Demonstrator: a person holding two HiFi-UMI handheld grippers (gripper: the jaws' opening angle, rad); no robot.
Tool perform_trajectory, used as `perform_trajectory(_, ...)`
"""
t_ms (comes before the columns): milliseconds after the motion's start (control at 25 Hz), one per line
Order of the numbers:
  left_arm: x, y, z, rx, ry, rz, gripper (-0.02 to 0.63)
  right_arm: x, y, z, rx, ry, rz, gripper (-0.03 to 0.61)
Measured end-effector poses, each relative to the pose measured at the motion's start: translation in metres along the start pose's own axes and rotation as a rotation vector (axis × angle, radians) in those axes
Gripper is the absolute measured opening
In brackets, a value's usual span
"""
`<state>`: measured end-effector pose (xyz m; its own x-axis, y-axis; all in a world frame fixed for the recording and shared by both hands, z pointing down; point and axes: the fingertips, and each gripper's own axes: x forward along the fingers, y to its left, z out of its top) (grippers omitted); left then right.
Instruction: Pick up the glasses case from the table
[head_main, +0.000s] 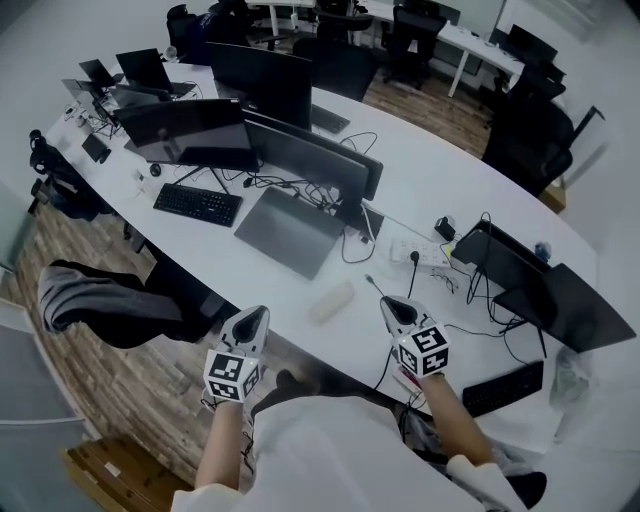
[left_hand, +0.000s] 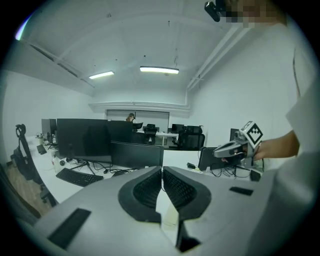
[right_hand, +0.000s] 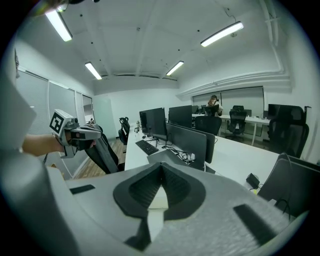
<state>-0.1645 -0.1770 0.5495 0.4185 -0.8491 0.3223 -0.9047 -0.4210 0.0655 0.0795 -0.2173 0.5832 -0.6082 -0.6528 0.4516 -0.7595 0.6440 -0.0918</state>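
**Desk:** Where is the case?

**Operator:** I see the case (head_main: 332, 300), pale and oblong, lying flat on the white table (head_main: 440, 160) near its front edge. A closed grey laptop (head_main: 290, 232) lies behind it, with a black keyboard (head_main: 197, 204) further left. The case sits between my two grippers and touches neither.

**Desk:** Left gripper?

**Operator:** The left gripper (head_main: 258, 316) is at the table's near edge, to the left of the case. In its own view the jaws are pressed together at the tips (left_hand: 161, 169), with nothing pinched. A pale shape shows through the gap below the tips. It lies on the table beyond and is not held. I cannot confirm from that view that it is the case.

**Desk:** Right gripper?

**Operator:** The right gripper (head_main: 388, 303) is over the table, just right of the case and apart from it. Its own view shows the pads closed against each other (right_hand: 160, 166) and gripping nothing. A similar pale patch shows through the gap beneath.

**Desk:** Do they see each other?

**Operator:** Yes. Each gripper view shows the other gripper at its side, held level with it.
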Motion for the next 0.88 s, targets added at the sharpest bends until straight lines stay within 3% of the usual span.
perform_trajectory(320,0.032,0.012,0.011,0.034,0.003,-0.084,0.012,0.003,-0.016,0.002,0.039,-0.005,-0.08,0.0)
perform_trajectory(880,0.091,0.058,0.04,0.093,0.009,-0.308,0.012,0.018,-0.017,0.026,0.113,-0.017,-0.297,0.0)
